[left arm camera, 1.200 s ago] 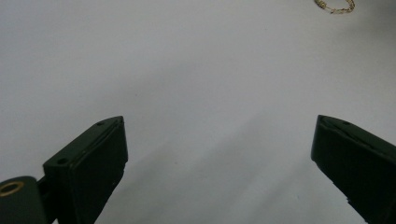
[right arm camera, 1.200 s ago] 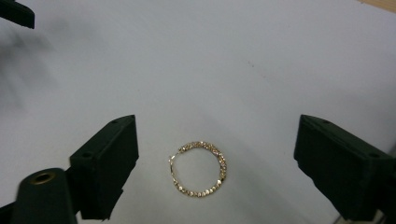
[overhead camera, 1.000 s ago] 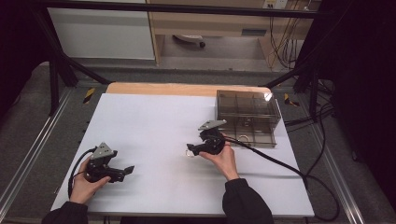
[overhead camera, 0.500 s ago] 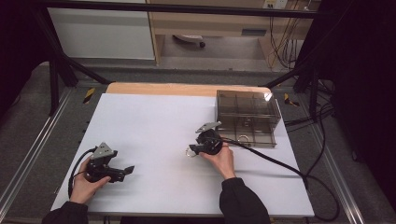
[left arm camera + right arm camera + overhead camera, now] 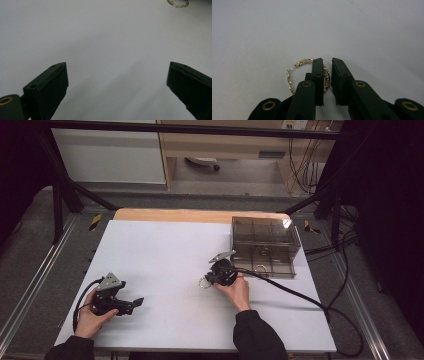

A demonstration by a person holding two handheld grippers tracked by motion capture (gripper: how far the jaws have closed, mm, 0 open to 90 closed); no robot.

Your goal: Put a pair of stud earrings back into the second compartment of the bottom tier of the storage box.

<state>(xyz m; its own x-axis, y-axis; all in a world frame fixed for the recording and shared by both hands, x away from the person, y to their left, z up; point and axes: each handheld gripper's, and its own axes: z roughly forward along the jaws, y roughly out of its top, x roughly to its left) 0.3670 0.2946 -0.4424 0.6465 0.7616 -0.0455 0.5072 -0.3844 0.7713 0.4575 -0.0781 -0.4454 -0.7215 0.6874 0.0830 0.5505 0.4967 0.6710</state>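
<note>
My right gripper [image 5: 327, 72] pinches the bracelet's [image 5: 298, 63] rim between nearly shut jaws to lift it; my left gripper [image 5: 117, 82] waits open.

The right gripper [image 5: 209, 279] touches a small ring [image 5: 203, 283] near the clear box [image 5: 265, 247].

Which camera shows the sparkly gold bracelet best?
The right gripper view: the gold bracelet is close, its beads clear, one side between the right gripper jaws. The high view makes it a tiny loop; the left gripper view catches it at the top edge.
</note>
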